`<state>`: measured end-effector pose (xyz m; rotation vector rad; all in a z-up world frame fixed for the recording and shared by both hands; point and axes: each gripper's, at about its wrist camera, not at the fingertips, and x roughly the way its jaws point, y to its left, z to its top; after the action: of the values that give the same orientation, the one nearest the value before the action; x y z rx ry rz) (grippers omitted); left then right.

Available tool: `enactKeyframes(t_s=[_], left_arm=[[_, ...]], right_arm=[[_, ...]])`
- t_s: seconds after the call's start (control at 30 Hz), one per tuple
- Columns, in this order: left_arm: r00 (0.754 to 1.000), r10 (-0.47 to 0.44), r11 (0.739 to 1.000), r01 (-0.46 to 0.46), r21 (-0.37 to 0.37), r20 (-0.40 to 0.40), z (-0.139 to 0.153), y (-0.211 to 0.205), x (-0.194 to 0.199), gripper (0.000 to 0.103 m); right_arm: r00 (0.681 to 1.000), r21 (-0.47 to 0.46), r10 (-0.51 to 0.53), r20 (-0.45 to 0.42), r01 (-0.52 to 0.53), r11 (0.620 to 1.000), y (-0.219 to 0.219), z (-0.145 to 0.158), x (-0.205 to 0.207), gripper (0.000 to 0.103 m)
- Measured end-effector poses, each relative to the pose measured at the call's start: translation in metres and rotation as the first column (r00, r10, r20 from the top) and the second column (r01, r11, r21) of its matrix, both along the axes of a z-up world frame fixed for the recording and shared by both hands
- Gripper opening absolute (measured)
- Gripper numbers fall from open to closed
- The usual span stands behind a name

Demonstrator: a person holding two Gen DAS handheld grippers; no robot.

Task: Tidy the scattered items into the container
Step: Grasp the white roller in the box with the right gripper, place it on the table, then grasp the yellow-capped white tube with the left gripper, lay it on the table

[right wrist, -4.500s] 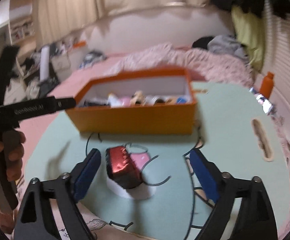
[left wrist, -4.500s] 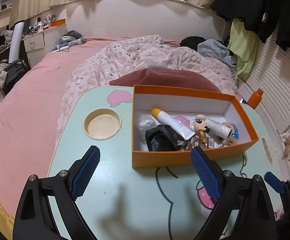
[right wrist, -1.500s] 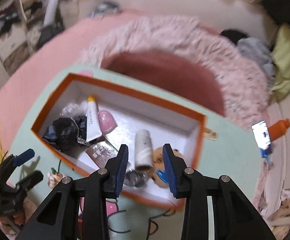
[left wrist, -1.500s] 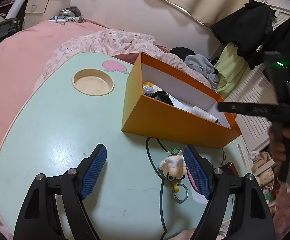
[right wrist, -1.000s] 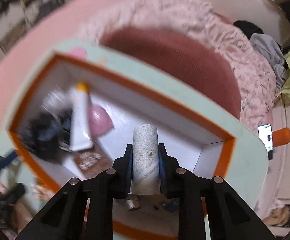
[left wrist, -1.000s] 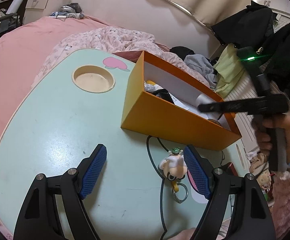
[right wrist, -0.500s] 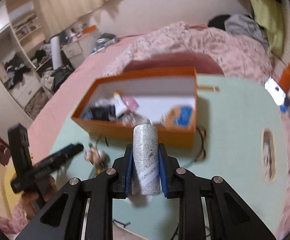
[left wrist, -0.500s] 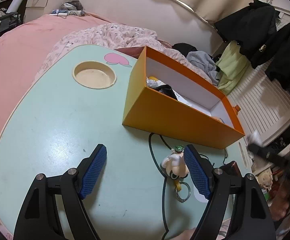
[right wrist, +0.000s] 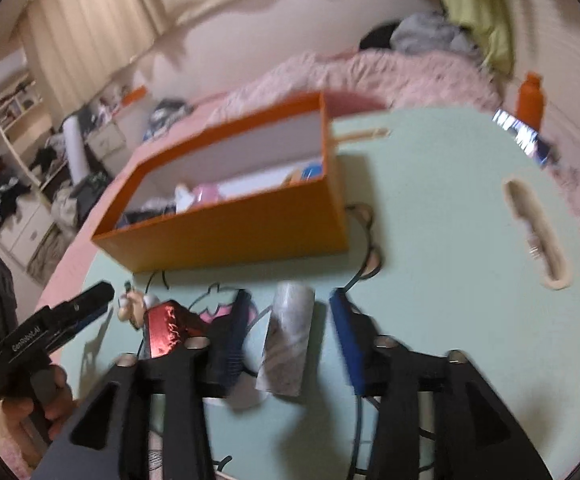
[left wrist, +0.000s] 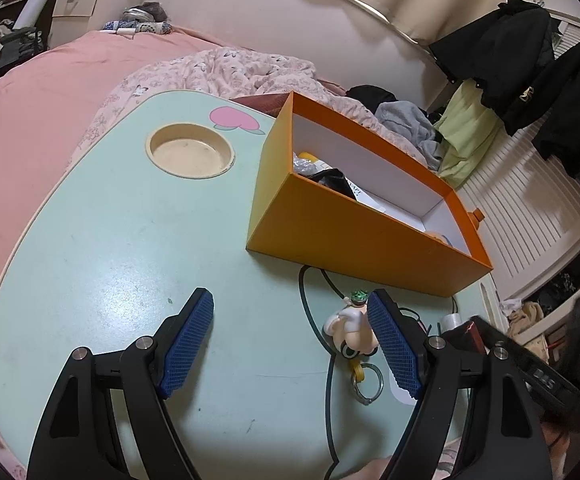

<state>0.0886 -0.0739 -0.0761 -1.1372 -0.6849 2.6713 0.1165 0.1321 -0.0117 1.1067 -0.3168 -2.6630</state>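
The orange box (left wrist: 354, 236) stands on the pale green table (left wrist: 122, 232) with several items inside; it also shows in the right wrist view (right wrist: 242, 232). My right gripper (right wrist: 290, 328) is open, its jaws apart on either side of a grey-white roll (right wrist: 288, 344) that lies on the table, touching neither pad. A red shiny box (right wrist: 170, 330) lies just left of it. A duck keychain figure (left wrist: 350, 330) lies by my left gripper's right finger (left wrist: 394, 350). My left gripper (left wrist: 290, 344) is open and empty above the table.
A round cup recess (left wrist: 190, 152) is sunk in the table's far left. A slot handle (right wrist: 536, 232) is cut near the right edge. A phone (right wrist: 524, 138) and an orange bottle (right wrist: 530, 100) sit at the far right. A pink bed surrounds the table.
My right gripper took the roll out of the box, carried it to the table front and opened; the roll now lies free between the jaws. The left gripper has barely moved.
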Motion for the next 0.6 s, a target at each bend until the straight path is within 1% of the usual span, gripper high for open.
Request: enactKeyframes(t_s=[0.03, 0.1, 0.17, 0.23, 0.3, 0.33, 0.37, 0.4, 0.43, 0.47, 0.5, 0.53, 0.57, 0.6], left_arm=[[1.000, 0.000, 1.000, 0.000, -0.003, 0.001, 0.000, 0.000, 0.000, 0.079], [1.000, 0.007, 1.000, -0.007, -0.014, 0.001, 0.002, 0.000, 0.001, 0.079], [1.000, 0.012, 0.999, -0.012, -0.034, -0.015, 0.008, 0.000, 0.002, 0.079], [0.996, 0.023, 0.997, -0.029, -0.070, -0.084, 0.027, 0.002, 0.009, 0.079], [0.982, 0.010, 0.990, -0.036, -0.134, -0.190, 0.054, 0.009, 0.013, 0.079], [0.975, -0.023, 0.982, -0.019, -0.188, -0.222, 0.069, 0.017, 0.010, 0.079], [0.972, -0.052, 0.974, -0.001, -0.226, -0.229, 0.078, 0.023, 0.005, 0.079], [0.972, -0.086, 0.963, 0.025, -0.267, -0.220, 0.088, 0.031, -0.005, 0.079], [0.974, -0.117, 0.953, 0.056, -0.298, -0.192, 0.095, 0.038, -0.016, 0.079], [0.978, -0.157, 0.940, 0.106, -0.323, -0.135, 0.100, 0.047, -0.032, 0.079], [0.977, -0.204, 0.927, 0.173, -0.332, -0.060, 0.102, 0.056, -0.051, 0.079], [0.970, -0.242, 0.914, 0.229, -0.334, 0.004, 0.102, 0.063, -0.065, 0.079], [0.952, -0.287, 0.886, 0.306, -0.347, 0.105, 0.097, 0.073, -0.088, 0.079], [0.939, -0.300, 0.867, 0.341, -0.363, 0.168, 0.092, 0.080, -0.098, 0.079]], right_arm=[[0.999, 0.005, -0.016, -0.036, 0.017, 1.000, 0.000, 0.003, 0.007, 0.059], [0.996, 0.009, -0.022, -0.088, 0.023, 1.000, 0.000, 0.008, 0.018, 0.059], [0.993, -0.003, -0.003, -0.115, 0.003, 1.000, 0.000, 0.012, 0.020, 0.060], [0.992, 0.006, 0.008, -0.127, -0.007, 1.000, -0.003, 0.014, 0.020, 0.060], [0.992, 0.022, 0.020, -0.122, -0.017, 1.000, -0.006, 0.013, 0.020, 0.060], [0.992, 0.028, 0.025, -0.122, -0.021, 0.999, -0.008, 0.013, 0.020, 0.060], [0.992, 0.035, 0.030, -0.123, -0.026, 0.999, -0.009, 0.013, 0.020, 0.060], [0.992, 0.048, 0.033, -0.123, -0.027, 0.998, -0.011, 0.013, 0.020, 0.061], [0.992, 0.060, 0.031, -0.124, -0.024, 0.998, -0.011, 0.013, 0.020, 0.064], [0.992, 0.070, 0.029, -0.125, -0.020, 0.997, -0.013, 0.013, 0.020, 0.066], [0.991, 0.070, 0.030, -0.127, -0.022, 0.997, -0.013, 0.013, 0.021, 0.068], [0.991, 0.065, 0.035, -0.129, -0.026, 0.998, -0.012, 0.012, 0.021, 0.070], [0.991, 0.057, 0.042, -0.128, -0.035, 0.998, -0.011, 0.012, 0.021, 0.070], [0.991, 0.048, 0.048, -0.123, -0.043, 0.998, -0.011, 0.011, 0.021, 0.071]])
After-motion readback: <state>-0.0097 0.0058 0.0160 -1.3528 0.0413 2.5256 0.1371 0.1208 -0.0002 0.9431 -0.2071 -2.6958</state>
